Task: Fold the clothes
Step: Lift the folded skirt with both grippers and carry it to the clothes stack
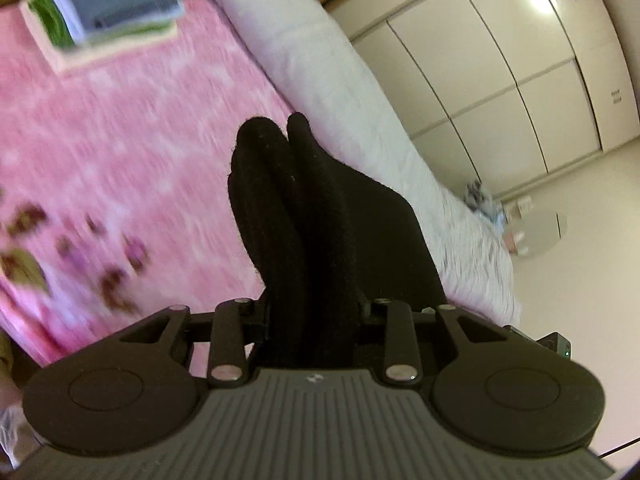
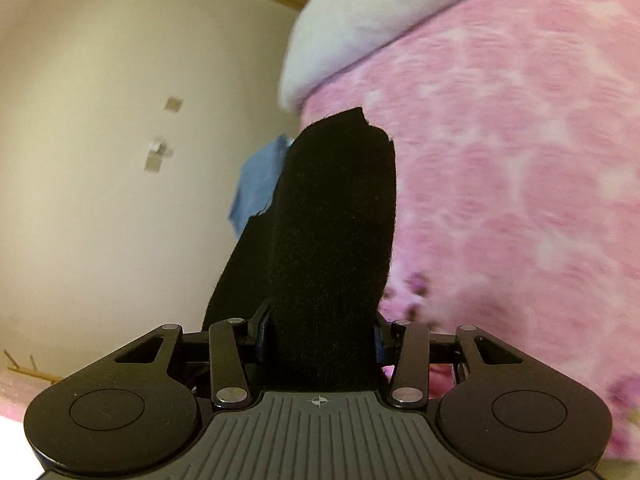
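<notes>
bed (image 1: pixel 132 128), pink floral blanket, blurred; white quilt (image 1: pixel 320 68) along its edge. wardrobe (image 1: pixel 500 64), cream doors, beyond the bed. stack of folded clothes (image 1: pixel 116 4), grey on top, lying on the blanket, well apart from the left gripper. black sock pair (image 1: pixel 316 216), toes pointing forward, clamped in the closed left gripper (image 1: pixel 316 320), held above the bed edge. black sock cuffs (image 2: pixel 336 216), clamped in the closed right gripper (image 2: pixel 320 336), over the blanket. blue cloth (image 2: pixel 260 176), partly hidden behind the cuffs.
</notes>
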A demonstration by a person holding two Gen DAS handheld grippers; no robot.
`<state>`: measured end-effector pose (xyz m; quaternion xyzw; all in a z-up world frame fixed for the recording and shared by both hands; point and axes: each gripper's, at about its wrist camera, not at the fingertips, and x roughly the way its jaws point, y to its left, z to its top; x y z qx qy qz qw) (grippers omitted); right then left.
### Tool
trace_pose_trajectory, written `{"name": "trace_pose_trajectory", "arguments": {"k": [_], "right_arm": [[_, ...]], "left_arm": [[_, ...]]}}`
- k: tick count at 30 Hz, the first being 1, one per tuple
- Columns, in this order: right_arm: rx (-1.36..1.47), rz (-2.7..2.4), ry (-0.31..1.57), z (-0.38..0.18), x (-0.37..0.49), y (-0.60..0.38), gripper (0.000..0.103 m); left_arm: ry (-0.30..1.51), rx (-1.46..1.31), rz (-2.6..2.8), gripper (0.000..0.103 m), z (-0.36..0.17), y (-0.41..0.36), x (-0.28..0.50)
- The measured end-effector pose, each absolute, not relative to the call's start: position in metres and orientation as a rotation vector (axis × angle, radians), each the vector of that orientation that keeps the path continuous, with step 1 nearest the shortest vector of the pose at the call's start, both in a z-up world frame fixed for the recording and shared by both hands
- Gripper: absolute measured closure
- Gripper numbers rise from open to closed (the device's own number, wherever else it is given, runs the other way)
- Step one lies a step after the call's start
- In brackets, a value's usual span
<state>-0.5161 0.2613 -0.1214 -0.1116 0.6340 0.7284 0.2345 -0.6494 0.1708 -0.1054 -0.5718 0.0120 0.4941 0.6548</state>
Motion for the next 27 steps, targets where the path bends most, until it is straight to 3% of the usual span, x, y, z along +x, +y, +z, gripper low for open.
{"name": "trace_pose_trajectory", "arguments": {"k": [12, 19, 27], "right_arm": [[-0.062, 1.941, 1.755, -0.117, -0.799, 0.348, 0.059], [-0.001, 1.931, 1.716, -0.137, -0.912, 0.421, 0.059], [0.018, 1.922, 1.638, -0.172, -0.988, 0.501, 0.059]], "left_arm": [[0.185, -1.194, 1.030, 0.075, -0.067, 0.329, -0.979], [0.241, -1.132, 1.016, 0.075, -0.082, 0.429, -1.080], [0.267, -1.060, 1.015, 0.075, -0.126, 0.514, -1.139]]}}
